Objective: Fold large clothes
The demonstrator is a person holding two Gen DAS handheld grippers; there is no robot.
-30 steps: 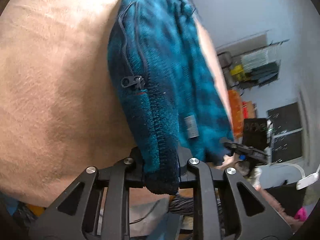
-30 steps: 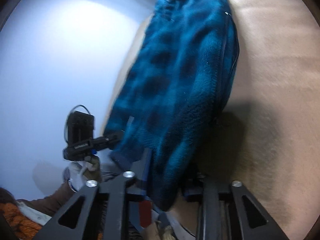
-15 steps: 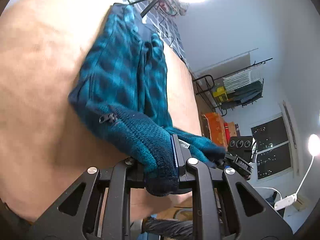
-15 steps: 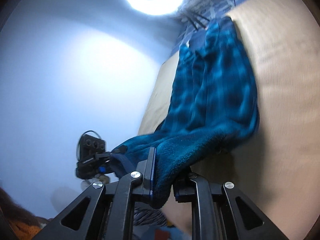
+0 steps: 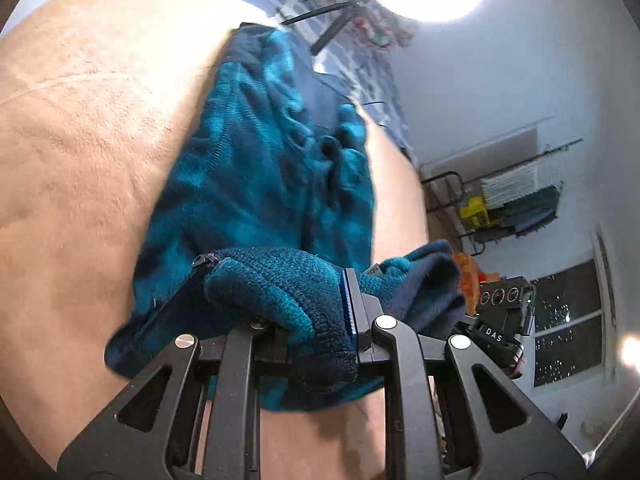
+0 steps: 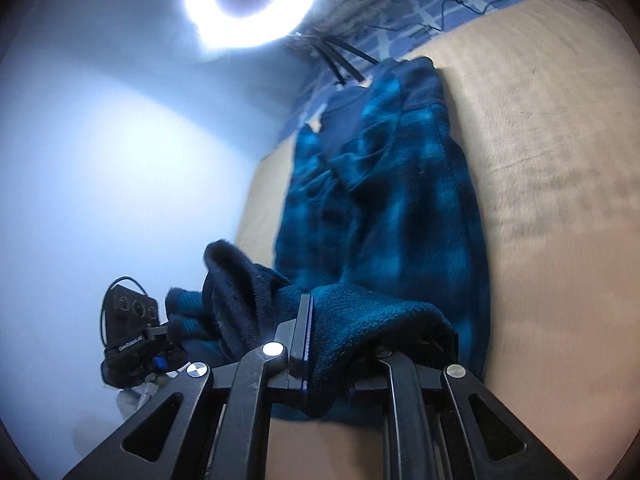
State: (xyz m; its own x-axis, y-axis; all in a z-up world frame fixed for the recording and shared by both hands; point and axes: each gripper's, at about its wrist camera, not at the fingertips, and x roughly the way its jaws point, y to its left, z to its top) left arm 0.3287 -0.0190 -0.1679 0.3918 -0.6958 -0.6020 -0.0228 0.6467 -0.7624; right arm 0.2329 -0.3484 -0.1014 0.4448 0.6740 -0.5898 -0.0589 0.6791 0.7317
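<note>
A teal and navy checked fleece jacket (image 5: 260, 184) lies lengthwise on a tan blanket (image 5: 80, 128); it also shows in the right wrist view (image 6: 384, 216). My left gripper (image 5: 308, 332) is shut on the jacket's near hem, by the zip. My right gripper (image 6: 340, 340) is shut on the same hem further along. Both hold the hem lifted and curled over the jacket's body. Each gripper shows in the other's view, the right one in the left wrist view (image 5: 500, 320) and the left one in the right wrist view (image 6: 136, 344).
A ring light (image 6: 248, 0) glares overhead. A blue patterned cloth with cables (image 6: 440, 4) lies beyond the blanket's far edge. A rack with folded items (image 5: 516, 196) and a dark window (image 5: 568, 320) stand to the right.
Both grippers have carried the hem forward over the jacket, so the lower part now folds toward the collar. The cameras have tilted up, bringing the ring light into view.
</note>
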